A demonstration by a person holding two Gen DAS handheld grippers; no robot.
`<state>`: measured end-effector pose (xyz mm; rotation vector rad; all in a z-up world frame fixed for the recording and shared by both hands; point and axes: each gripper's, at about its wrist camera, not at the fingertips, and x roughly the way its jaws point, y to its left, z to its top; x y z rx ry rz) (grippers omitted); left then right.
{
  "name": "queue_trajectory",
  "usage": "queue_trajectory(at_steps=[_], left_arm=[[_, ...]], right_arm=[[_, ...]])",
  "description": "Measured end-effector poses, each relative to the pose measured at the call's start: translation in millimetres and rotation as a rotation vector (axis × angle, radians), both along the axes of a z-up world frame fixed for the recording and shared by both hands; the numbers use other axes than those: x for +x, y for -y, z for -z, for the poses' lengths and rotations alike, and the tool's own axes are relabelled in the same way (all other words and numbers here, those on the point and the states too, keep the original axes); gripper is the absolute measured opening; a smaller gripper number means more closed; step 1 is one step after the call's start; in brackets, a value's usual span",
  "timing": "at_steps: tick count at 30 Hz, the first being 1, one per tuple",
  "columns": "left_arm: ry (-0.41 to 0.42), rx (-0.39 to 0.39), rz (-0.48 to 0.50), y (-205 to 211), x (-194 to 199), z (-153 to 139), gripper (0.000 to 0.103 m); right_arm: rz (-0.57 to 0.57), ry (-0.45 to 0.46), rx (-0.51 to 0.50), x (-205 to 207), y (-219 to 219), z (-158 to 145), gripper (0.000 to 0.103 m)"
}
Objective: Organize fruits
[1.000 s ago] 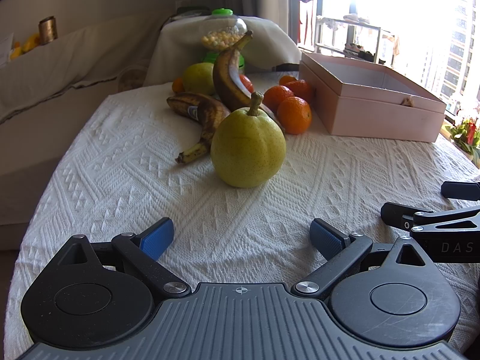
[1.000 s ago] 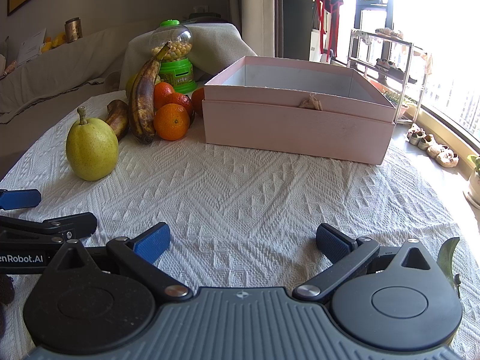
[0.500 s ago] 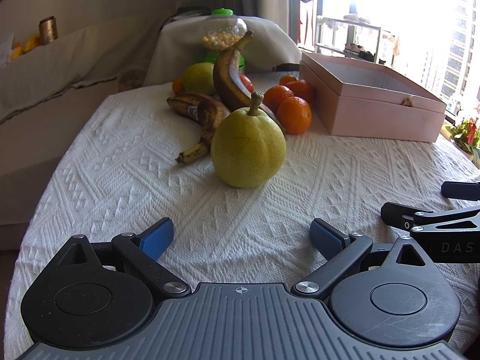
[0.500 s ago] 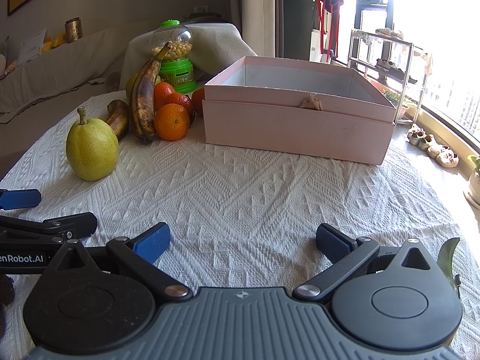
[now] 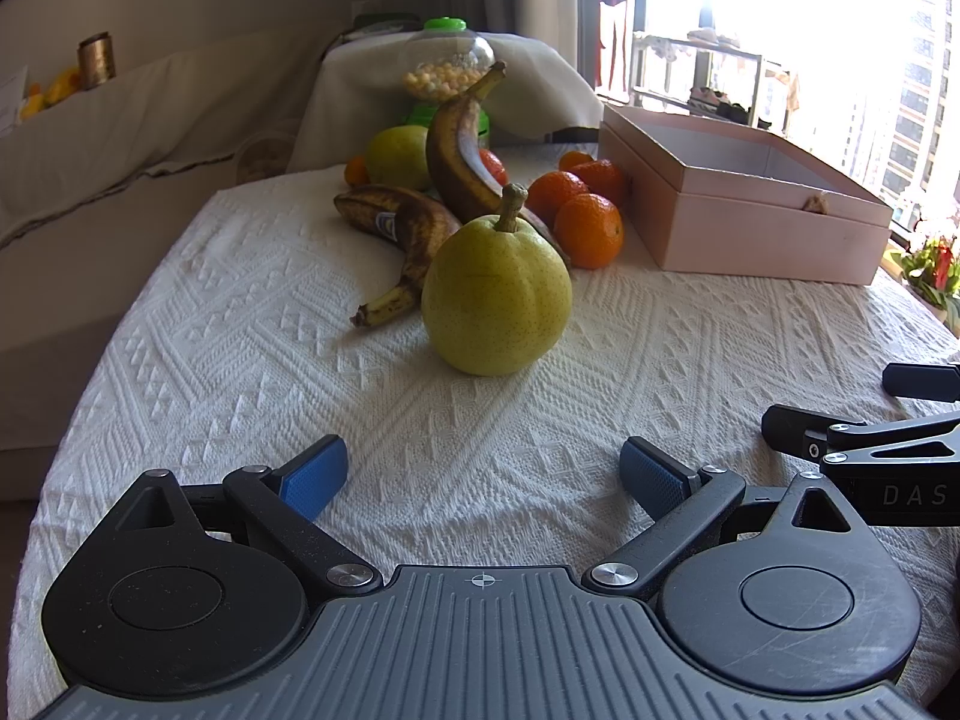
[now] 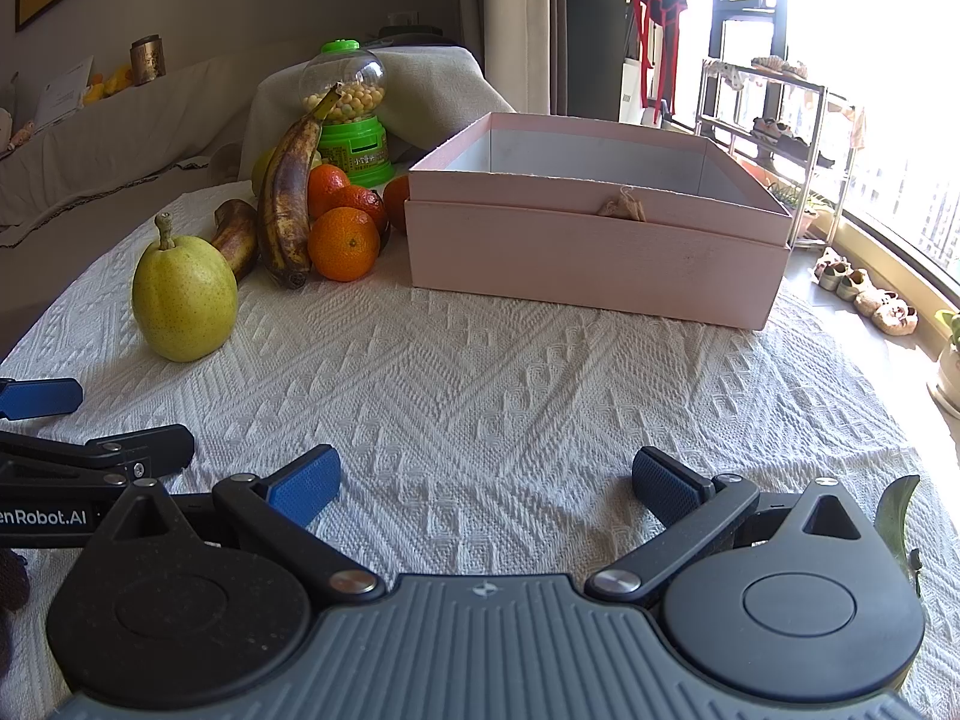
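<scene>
Left tool (image 5: 483, 474) faces pear (image 5: 496, 299), well apart.

Left gripper (image 5: 483, 477) held low and level, jaws spread wide, blue pads (image 5: 315, 476) well apart, nothing between them. Right gripper (image 6: 485, 483) alongside in the same pose, jaws likewise wide, pads (image 6: 666, 486) bare. Side by side, each one's fingertips visible at the edge of the other's view.
</scene>
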<state>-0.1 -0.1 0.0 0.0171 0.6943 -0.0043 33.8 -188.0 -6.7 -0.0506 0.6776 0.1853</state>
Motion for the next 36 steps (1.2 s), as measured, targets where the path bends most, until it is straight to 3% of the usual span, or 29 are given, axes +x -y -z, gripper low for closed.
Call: queue_trajectory(at_steps=[25,31,36], left_arm=[[0.001,-0.002,-0.001,-0.2,-0.1,0.0,0.1],[0.001,-0.001,-0.005,0.6,-0.9,0.0,0.1],[0.004,0.008,-0.006,2.5,-3.9,0.5,0.1]], right_arm=[[0.0,-0.001,0.0,-2.5,1.4,-0.9,0.103],[0.006,-0.081,-0.009,6.6,-0.2,-6.7,0.103],[-0.003,-0.096,-0.032,9.6,-4.3,-8.3,0.103]])
